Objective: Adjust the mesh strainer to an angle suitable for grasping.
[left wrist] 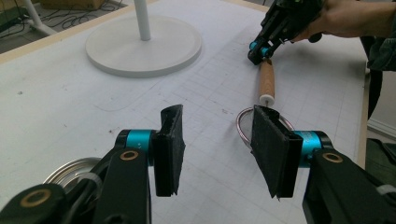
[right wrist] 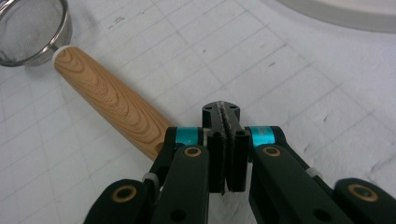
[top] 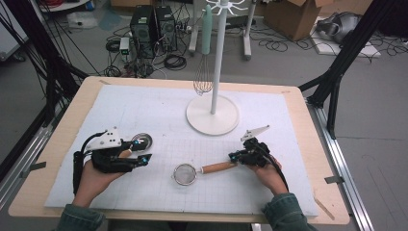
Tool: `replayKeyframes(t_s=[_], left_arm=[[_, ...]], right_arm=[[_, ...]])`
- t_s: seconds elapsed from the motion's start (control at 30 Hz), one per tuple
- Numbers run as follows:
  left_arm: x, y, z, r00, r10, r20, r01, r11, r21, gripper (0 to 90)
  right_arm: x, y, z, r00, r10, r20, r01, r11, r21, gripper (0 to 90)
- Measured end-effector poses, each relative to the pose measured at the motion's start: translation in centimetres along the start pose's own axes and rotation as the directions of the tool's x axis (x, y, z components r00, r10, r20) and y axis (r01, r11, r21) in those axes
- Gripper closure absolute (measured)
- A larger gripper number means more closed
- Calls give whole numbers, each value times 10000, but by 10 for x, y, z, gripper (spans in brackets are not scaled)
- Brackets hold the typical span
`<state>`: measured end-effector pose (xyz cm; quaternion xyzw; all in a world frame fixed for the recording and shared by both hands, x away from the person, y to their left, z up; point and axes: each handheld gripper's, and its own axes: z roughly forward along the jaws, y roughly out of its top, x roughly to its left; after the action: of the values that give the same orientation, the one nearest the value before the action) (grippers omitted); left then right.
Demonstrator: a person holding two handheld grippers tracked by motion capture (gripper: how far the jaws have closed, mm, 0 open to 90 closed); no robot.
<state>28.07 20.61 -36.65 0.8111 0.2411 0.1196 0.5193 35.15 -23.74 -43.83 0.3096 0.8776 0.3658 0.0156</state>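
Strainer (top: 185,173) lies flat on the white mat (top: 144,110), near the front edge, mesh bowl toward the person's left, wooden handle (top: 219,167) pointing right; nothing lifted yet; right gripper (top: 233,156) sits at the handle's free end, jaws pressed together with nothing between them; in the right gripper view the handle (right wrist: 112,105) runs just beside and under the left jaw link, not between the pads, so no grip; left gripper (top: 146,158) rests well to the left of the strainer, jaws apart and empty, a small round metal lid (top: 142,141) just beside it; white stand (top: 212,114) with hooks is behind, a whisk (top: 203,79) with a green handle already hanging from it; judging from that, the job looks like hanging utensils on the stand: whisk done, strainer still to do; left: open the right jaws, take the handle, lift, carry to a free hook; progress on the strainer is roughly at approach, pre-grasp.
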Motion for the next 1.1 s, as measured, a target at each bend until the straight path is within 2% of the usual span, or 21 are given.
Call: replayKeyframes(t_s=[0.43, 0.57, 1.1], left_arm=[[-1, 0, 1, 10000, 55, 25, -55, 10000, -7, 541], [-1, 0, 1, 10000, 65, 26, -65, 10000, 7, 540], [-2, 0, 2, 9999, 98, 123, -99, 9999, 37, 536]], right_arm=[[15, -22, -12, 9998, -216, -48, 214, 9995, -238, 894], [20, -26, -15, 9992, -398, -84, 395, 9989, -270, 894], [35, -39, -22, 9979, -540, -367, 524, 9977, -439, 894]])
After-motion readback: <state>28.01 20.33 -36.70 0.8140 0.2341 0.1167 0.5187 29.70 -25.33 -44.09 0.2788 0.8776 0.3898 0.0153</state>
